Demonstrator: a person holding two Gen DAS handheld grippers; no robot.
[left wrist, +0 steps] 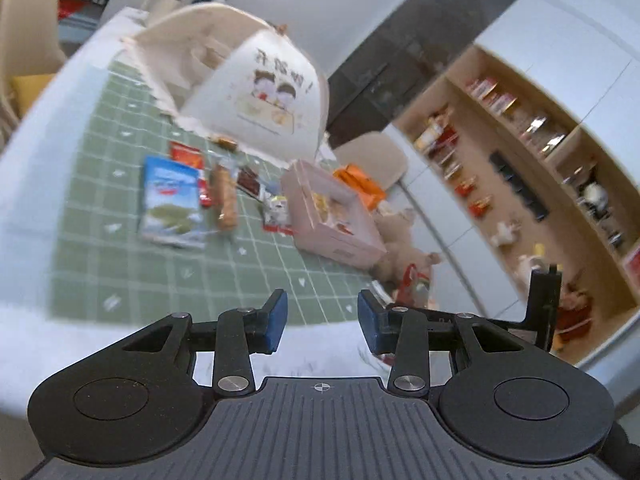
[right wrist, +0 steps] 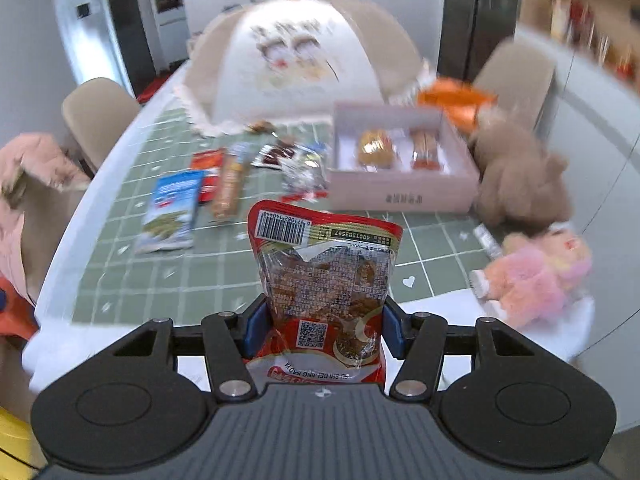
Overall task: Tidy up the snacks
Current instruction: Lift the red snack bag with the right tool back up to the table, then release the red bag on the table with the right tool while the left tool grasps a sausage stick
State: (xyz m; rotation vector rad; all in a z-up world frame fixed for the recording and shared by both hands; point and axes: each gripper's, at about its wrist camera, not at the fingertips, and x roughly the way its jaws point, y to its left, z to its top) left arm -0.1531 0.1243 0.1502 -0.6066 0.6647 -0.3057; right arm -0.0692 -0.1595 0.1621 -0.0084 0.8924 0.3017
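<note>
The right claw (right wrist: 322, 326) is closed on a red snack pouch (right wrist: 324, 276), its blue pads pressing the pouch's sides low down, so the pouch stands upright between them with its long axis pointing away from the claw, barcode end farthest out. It hangs above the near edge of the counter (right wrist: 100, 168). The left claw (left wrist: 322, 322) holds nothing; its pads stand well apart over the same near edge.

Ahead of the held pouch and off to its right, the pink box (right wrist: 400, 196) sits near the counter's right edge, open-topped, with a couple of snacks already inside. The right claw is likely the nearer one to it, so the coming move seems to be a forward-right carry.

Left of the box, loose snacks lie mid-counter: a blue packet (right wrist: 172, 208) and a long orange stick pack (right wrist: 228, 188). Beyond them stands a domed food cover (right wrist: 300, 64).
</note>
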